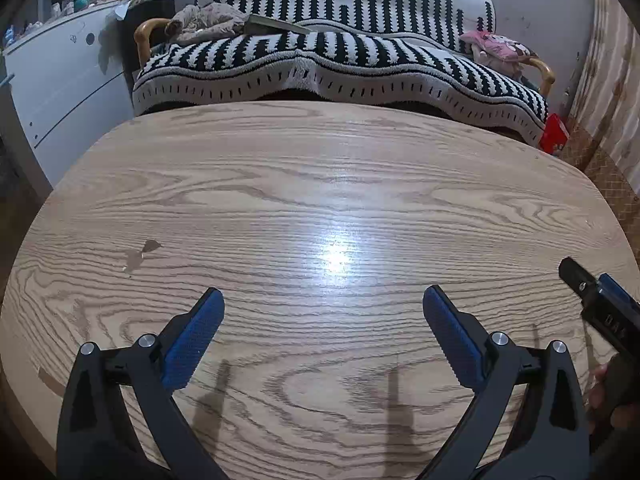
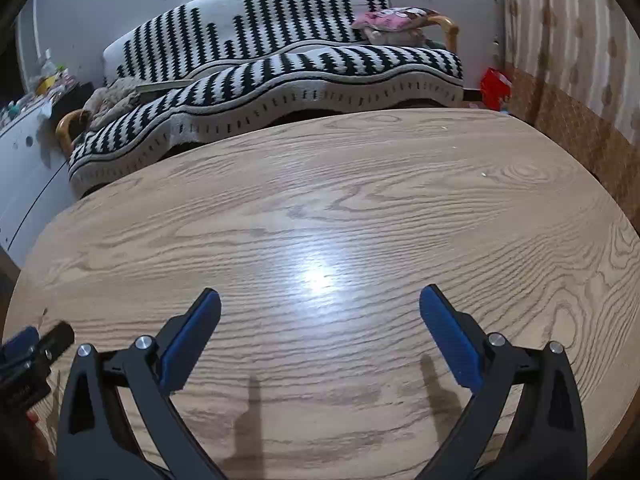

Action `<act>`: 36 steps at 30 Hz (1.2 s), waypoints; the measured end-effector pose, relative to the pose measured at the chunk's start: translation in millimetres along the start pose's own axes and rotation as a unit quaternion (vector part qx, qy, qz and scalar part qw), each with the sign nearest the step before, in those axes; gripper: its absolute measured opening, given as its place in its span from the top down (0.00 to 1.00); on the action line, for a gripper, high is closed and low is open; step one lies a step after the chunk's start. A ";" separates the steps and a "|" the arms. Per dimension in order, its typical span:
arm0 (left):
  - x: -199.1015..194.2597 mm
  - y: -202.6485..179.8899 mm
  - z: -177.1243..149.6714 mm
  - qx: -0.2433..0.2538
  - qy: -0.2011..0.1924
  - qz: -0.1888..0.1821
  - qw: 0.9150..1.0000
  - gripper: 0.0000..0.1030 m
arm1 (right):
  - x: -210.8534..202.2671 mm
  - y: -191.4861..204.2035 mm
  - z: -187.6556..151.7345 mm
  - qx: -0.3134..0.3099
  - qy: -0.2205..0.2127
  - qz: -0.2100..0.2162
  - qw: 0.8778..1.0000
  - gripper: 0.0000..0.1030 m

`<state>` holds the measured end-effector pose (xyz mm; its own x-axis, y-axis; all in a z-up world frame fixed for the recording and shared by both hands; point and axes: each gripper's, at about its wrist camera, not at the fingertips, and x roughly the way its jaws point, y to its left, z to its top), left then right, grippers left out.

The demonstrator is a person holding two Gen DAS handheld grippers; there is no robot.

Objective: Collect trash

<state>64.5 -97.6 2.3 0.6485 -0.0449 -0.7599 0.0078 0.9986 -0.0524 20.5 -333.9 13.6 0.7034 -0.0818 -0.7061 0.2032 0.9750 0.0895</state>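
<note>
My left gripper (image 1: 323, 300) is open and empty, held low over a wood-grain table (image 1: 320, 184). My right gripper (image 2: 320, 303) is open and empty over the same table (image 2: 360, 184). The right gripper's side shows at the right edge of the left wrist view (image 1: 600, 304), and the left gripper's side shows at the left edge of the right wrist view (image 2: 28, 356). No trash item shows on the tabletop. A few tiny white specks (image 2: 484, 174) lie on the far right of the table. A small worn patch (image 1: 142, 254) marks the left part.
A sofa with a black-and-white striped cover (image 1: 340, 60) stands behind the table, with crumpled clothes (image 1: 208, 20) and a pink cushion (image 1: 500, 46) on it. A white dresser (image 1: 68, 80) is at the left. A red box (image 1: 555, 133) sits on the floor at the right.
</note>
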 end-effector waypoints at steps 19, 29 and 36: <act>-4.6 -33.9 -13.1 0.058 -0.003 0.010 0.998 0.06 | 1.7 -10.3 -1.8 -0.002 0.010 -0.008 1.000 0.07; -3.7 -35.2 -15.3 0.064 0.004 0.006 0.998 0.06 | 3.1 -11.4 -3.0 -0.007 0.015 -0.015 1.000 0.07; -4.7 -39.0 -18.2 0.072 0.002 0.001 0.997 0.06 | 2.9 -12.3 -2.3 -0.009 0.017 -0.014 1.000 0.07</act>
<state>47.3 -136.9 -3.9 0.6453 -0.0436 -0.7627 0.1166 0.9923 0.0419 18.5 -345.7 8.8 0.6744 -0.1023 -0.7313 0.2093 0.9762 0.0565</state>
